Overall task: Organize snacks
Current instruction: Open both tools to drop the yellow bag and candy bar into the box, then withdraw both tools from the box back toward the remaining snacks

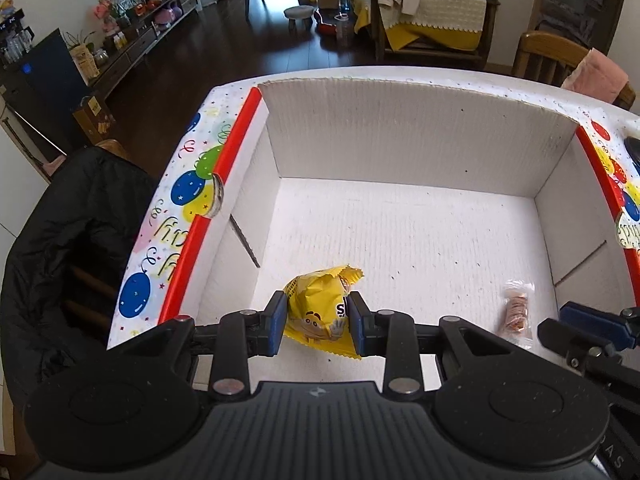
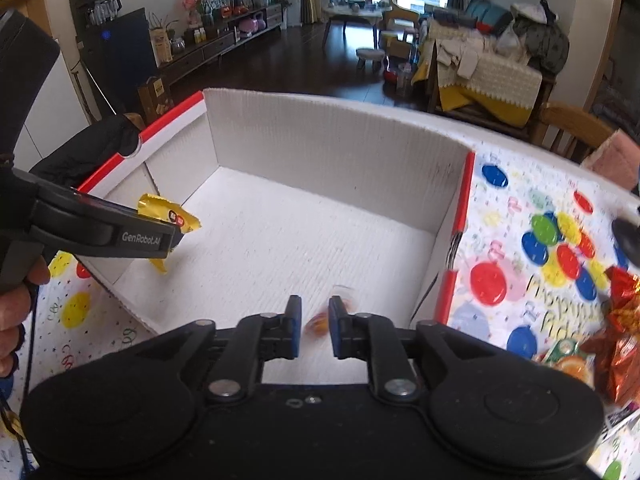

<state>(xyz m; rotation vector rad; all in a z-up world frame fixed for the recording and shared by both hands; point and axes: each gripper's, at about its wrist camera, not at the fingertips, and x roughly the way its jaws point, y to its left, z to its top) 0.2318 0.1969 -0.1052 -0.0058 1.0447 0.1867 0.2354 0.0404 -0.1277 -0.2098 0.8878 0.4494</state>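
My left gripper (image 1: pixel 317 316) is shut on a yellow candy bag (image 1: pixel 316 312) and holds it above the near left floor of a white cardboard box (image 1: pixel 400 132). The bag also shows in the right wrist view (image 2: pixel 172 216), clamped in the left gripper. My right gripper (image 2: pixel 315 326) is open over the box's near edge. A small clear packet of orange snacks (image 2: pixel 320 322) lies blurred on the box floor between and below its fingers, apart from the pads. The same packet shows in the left wrist view (image 1: pixel 516 312).
The box stands on a table with a balloon-print cloth (image 2: pixel 532 240). Red foil snack bags (image 2: pixel 620 332) and an orange juice carton (image 2: pixel 568 360) lie on the cloth at the right. A black jacket (image 1: pixel 68 240) hangs on a chair at the left.
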